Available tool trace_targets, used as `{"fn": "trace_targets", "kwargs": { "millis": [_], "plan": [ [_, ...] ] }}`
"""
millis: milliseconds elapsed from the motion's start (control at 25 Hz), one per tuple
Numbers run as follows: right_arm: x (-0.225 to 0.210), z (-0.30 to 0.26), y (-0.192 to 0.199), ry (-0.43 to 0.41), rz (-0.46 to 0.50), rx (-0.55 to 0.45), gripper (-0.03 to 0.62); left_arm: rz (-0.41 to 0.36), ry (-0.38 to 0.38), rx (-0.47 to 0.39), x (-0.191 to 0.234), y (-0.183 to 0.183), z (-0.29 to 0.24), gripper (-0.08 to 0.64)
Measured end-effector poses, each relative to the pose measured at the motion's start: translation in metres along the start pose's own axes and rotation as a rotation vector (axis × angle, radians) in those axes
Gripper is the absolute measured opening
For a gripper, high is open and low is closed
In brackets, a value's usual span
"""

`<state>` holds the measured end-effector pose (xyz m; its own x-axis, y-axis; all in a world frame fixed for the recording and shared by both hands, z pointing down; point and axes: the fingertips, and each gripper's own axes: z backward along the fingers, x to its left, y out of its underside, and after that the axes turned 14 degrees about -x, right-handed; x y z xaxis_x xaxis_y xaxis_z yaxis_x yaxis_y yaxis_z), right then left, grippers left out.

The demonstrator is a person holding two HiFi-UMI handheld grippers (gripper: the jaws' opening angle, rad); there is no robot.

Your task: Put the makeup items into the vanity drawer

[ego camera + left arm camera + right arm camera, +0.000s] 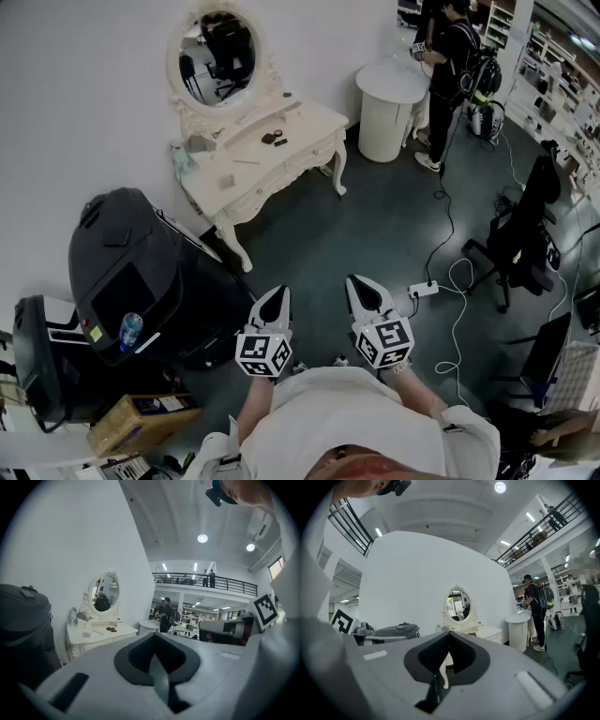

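Observation:
A white vanity (pixel 281 159) with an oval mirror (pixel 217 56) stands against the wall, across the floor from me. On its top lie small dark makeup items (pixel 273 139), a thin pencil-like stick (pixel 247 161) and a small pale piece (pixel 226 181). Its drawer fronts look closed. My left gripper (pixel 277 294) and right gripper (pixel 360 283) are held side by side in front of my body, well short of the vanity, both shut and empty. The left gripper view shows the vanity (pixel 101 632) far off at the left; the right gripper view shows the vanity (pixel 485 631) just beyond the jaws.
A large black case (pixel 131 272) with a water bottle (pixel 130 329) stands left of me, a cardboard box (pixel 141 422) below it. A round white table (pixel 392 108) and a standing person (pixel 455 66) are right of the vanity. An office chair (pixel 525 234), power strip (pixel 424 289) and cables lie at the right.

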<state>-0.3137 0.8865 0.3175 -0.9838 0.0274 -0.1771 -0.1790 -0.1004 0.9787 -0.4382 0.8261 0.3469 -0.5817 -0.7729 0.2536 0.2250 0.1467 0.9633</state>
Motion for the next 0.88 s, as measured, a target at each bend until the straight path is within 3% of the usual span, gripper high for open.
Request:
{"fn": "trace_targets", "kwargs": {
  "millis": [200, 480, 880],
  "plan": [
    [0.01, -0.02, 0.002, -0.007, 0.009, -0.028, 0.007, -0.056, 0.046, -0.028, 0.014, -0.014, -0.002, 0.005],
    [0.013, -0.019, 0.0, -0.014, 0.0, -0.036, 0.007, -0.06, 0.025, -0.017, 0.016, -0.014, 0.002, 0.005],
    [-0.026, -0.008, -0.004, 0.024, -0.025, -0.056, 0.008, -0.076, 0.078, -0.005, -0.012, -0.005, -0.031, 0.005]
  ]
}}
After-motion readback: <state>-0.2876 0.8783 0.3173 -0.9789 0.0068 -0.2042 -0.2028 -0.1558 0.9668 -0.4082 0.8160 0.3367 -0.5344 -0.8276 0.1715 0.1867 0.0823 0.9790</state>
